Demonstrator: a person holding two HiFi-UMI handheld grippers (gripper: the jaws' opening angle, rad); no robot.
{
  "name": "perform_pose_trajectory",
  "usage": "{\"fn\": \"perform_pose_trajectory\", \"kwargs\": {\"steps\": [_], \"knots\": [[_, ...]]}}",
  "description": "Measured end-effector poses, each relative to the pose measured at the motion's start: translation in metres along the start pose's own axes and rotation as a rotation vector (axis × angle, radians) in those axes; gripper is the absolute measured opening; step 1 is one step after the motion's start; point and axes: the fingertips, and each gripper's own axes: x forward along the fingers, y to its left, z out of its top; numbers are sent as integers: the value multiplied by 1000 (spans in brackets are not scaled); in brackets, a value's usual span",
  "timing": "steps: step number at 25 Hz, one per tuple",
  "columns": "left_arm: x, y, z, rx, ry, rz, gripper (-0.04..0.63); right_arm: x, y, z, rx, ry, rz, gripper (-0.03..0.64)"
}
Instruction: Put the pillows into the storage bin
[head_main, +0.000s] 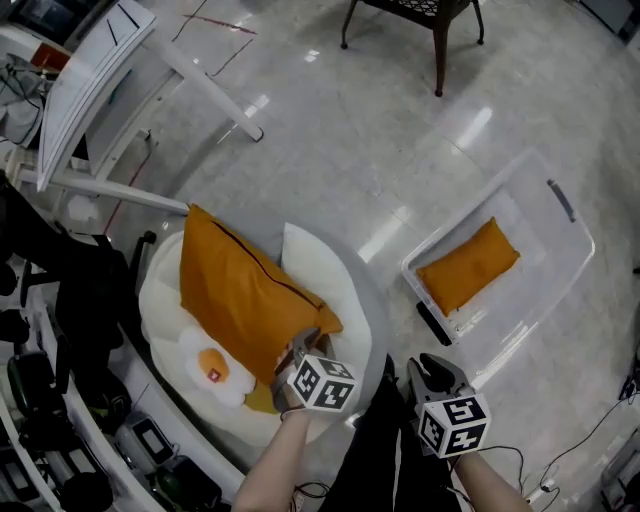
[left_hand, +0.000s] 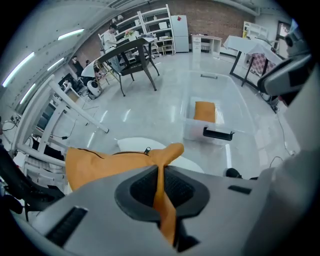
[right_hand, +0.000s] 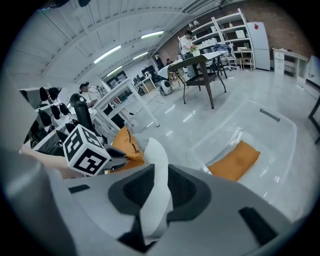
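The left gripper (head_main: 298, 346) is clamping down tight on one corner of the orange pillow (head_main: 235, 285), and in the left gripper view a thin fold of orange cloth is running straight through between its closed jaws (left_hand: 160, 192). The right gripper (head_main: 428, 368) is pinching a thicker fold of the white pillow (head_main: 165, 310). In the right gripper view that white cloth (right_hand: 152, 150) is standing up out of the jaws, which are pressing on it from both sides (right_hand: 155, 195). Each gripper is carrying a marker cube (head_main: 322, 383) with black-and-white square patterns and no readable words.

The orange pillow is lying flat and slanted on top of the white pillow, plain and smooth, with a dark zip line running along one long edge. The white pillow is spreading out beneath it with a wavy, scalloped rim and is showing a round yellow-orange yolk print (head_main: 212, 365). A small red tag on that print is too small to read.

Further off to the right, well apart from the pillows, the clear storage bin (head_main: 545, 285) is sitting on the glossy pale floor (head_main: 330, 130). A second orange pillow (head_main: 468, 265) is lying flat inside it. Beyond, a dark chair (head_main: 440, 30) is standing on the floor.
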Motion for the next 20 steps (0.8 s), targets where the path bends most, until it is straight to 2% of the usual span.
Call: {"fn": "perform_pose_trajectory", "kwargs": {"steps": [7, 13, 20], "knots": [[-67, 2, 41, -9, -110, 33, 28, -39, 3, 20, 0, -50, -3, 80], [-117, -16, 80, -2, -184, 4, 26, -84, -2, 27, 50, -105, -32, 80], [-169, -36, 136, -6, -274, -10, 26, -135, -19, 33, 47, -143, -72, 80]]}}
